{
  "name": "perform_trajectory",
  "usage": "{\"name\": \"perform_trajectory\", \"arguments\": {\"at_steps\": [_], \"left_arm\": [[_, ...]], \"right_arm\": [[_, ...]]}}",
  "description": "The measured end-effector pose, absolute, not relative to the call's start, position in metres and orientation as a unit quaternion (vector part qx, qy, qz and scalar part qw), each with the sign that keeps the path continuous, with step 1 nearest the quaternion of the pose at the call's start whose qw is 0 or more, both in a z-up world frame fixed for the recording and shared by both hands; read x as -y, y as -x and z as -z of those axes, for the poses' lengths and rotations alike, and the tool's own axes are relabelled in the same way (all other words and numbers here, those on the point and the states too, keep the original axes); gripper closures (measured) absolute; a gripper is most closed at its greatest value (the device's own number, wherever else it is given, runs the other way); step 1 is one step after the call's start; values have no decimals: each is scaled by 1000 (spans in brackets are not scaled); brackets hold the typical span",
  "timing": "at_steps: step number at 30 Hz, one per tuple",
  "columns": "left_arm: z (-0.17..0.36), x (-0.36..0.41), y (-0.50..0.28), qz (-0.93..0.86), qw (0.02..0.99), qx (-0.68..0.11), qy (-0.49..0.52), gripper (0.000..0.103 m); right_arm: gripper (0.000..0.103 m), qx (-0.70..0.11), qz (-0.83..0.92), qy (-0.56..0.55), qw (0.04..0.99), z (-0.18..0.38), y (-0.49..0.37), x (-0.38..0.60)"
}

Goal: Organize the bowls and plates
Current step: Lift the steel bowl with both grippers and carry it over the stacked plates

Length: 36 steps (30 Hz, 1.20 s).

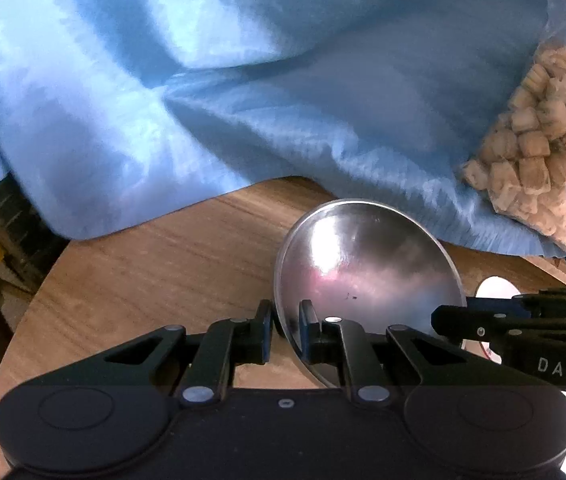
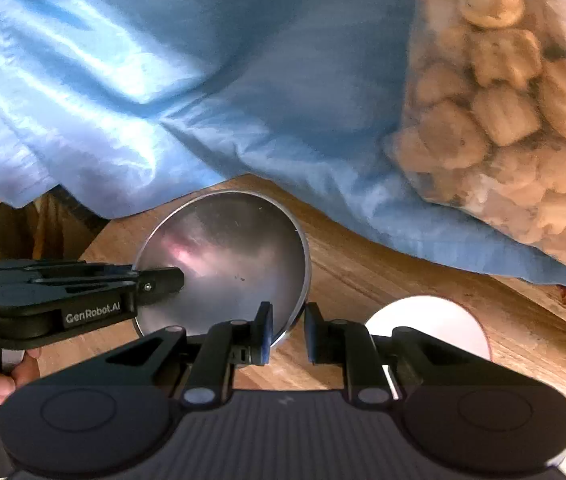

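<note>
I had both the left gripper (image 1: 286, 332) and right gripper (image 2: 288, 330) pinched on the steel bowl's (image 1: 367, 276) thin rim; uneven pulls could have let it slip.

A wood table (image 1: 131, 264) w/ a round edge fills the low part of both views. A big shiny blue cloth (image 1: 203, 80) lies over it from 9 to 2 o'clock, bright where light hits the folds. A clear bag of tan lumps (image 2: 515, 120), maybe snacks, sits on the cloth at 2 o'clock. At 8 o'clock it's dark past the table edge.
</note>
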<state>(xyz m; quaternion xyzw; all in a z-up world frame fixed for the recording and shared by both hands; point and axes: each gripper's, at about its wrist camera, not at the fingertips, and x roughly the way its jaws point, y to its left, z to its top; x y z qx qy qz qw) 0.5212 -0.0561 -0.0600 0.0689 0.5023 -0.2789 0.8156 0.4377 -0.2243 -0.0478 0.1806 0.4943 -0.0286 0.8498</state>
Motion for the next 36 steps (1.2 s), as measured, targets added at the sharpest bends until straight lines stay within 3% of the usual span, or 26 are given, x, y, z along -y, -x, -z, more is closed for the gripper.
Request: {"name": "perform_trajectory", "arguments": {"at_steps": [19,36], "left_arm": [[27,31,-493,269,836,-473,-71,89],[1,47,-415,297,840,-447,-80,89]], "right_arm": [[84,-447,-12,-217,868,20,-405,219],[84,-415,-6,-220,883,-5,-324,238]]}}
